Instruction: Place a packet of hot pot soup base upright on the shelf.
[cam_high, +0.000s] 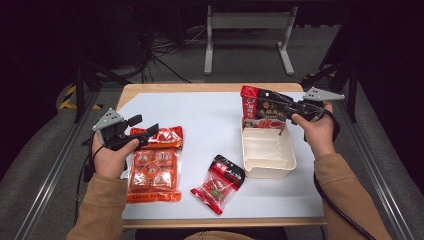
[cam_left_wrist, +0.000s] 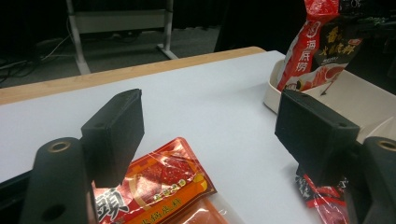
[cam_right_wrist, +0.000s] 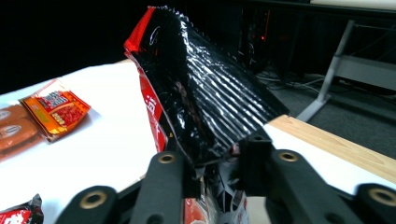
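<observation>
Small red-and-black crinkly snack packet (cam_high: 219, 182) lies near front table edge, just left of cream rectangular plastic tray (cam_high: 267, 150). Left gripper (cam_high: 142, 131) released, jaws spread, hovering over orange-red foil sachet (cam_high: 161, 136) (flat on white table sheet (cam_high: 210, 120), above clear pack of orange blocks (cam_high: 152, 172)). Right gripper (cam_high: 286, 111) clenched on black-and-red glossy sauce pouch (cam_high: 262, 107), pouch upright, lower end inside tray's far end.

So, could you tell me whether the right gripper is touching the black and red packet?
Touching: the right gripper view shows the right gripper clamped on the black and red packet.
</observation>
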